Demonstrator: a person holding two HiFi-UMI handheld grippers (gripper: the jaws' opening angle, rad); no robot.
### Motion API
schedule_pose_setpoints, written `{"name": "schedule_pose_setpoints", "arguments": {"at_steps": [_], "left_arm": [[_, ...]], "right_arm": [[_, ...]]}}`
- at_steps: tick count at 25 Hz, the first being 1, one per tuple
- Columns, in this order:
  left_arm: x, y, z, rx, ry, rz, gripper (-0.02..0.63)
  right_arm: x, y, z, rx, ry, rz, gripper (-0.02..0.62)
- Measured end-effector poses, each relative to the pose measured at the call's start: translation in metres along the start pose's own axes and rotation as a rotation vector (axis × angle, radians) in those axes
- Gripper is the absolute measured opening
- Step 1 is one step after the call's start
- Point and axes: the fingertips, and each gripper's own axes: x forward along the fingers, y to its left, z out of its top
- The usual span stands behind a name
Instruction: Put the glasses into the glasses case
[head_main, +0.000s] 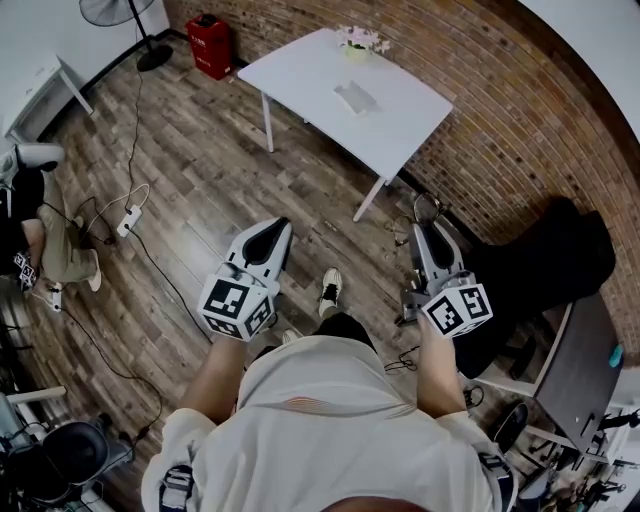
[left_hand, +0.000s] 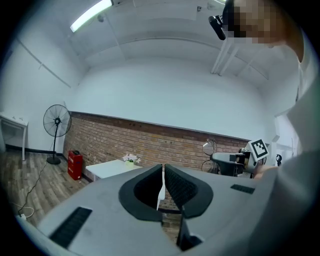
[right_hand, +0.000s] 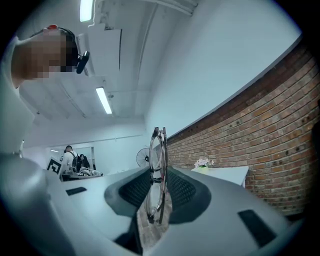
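Two tools face a white table (head_main: 400, 125), perhaps bearing the case (head_main: 355, 97): left tool (left_hand: 163, 175) closed empty, right tool (head_main: 422, 235) clamped on glasses (right_hand: 158, 145).

The white table (head_main: 410, 120) carries a flower pot (head_main: 360, 42) and grey case (head_main: 356, 97).

Your head camera looks steeply down past your shoulders onto the left gripper (head_main: 272, 228) and right gripper (head_main: 422, 228) close below, with the white table (head_main: 350, 95) farther ahead against the brick wall (head_main: 500, 150). Each gripper camera sits close behind its own jaws and faces level along them. All three views share that table and wall, and the left one catches the right gripper's marker cube (left_hand: 259, 148) at its right edge.
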Motion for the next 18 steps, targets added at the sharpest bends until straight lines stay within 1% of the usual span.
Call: {"name": "schedule_pose_setpoints", "arguments": {"at_steps": [5,11,14,18], "left_arm": [[0.03,0.018,0.004,-0.006,0.01,0.006,0.026],[0.082,0.046,0.019,0.031,0.008,0.046,0.026],[0.111,0.062,0.024,0.033,0.016,0.064,0.026],[0.155,0.069,0.033,0.053,0.023,0.068,0.026]], "right_arm": [[0.033,-0.019,0.002,0.002,0.014,0.021,0.152],[0.089,-0.061,0.009,0.024,0.024,0.051,0.152],[0.118,-0.082,0.014,0.035,0.016,0.071,0.152],[0.148,-0.117,0.024,0.048,0.013,0.086,0.152]]}}
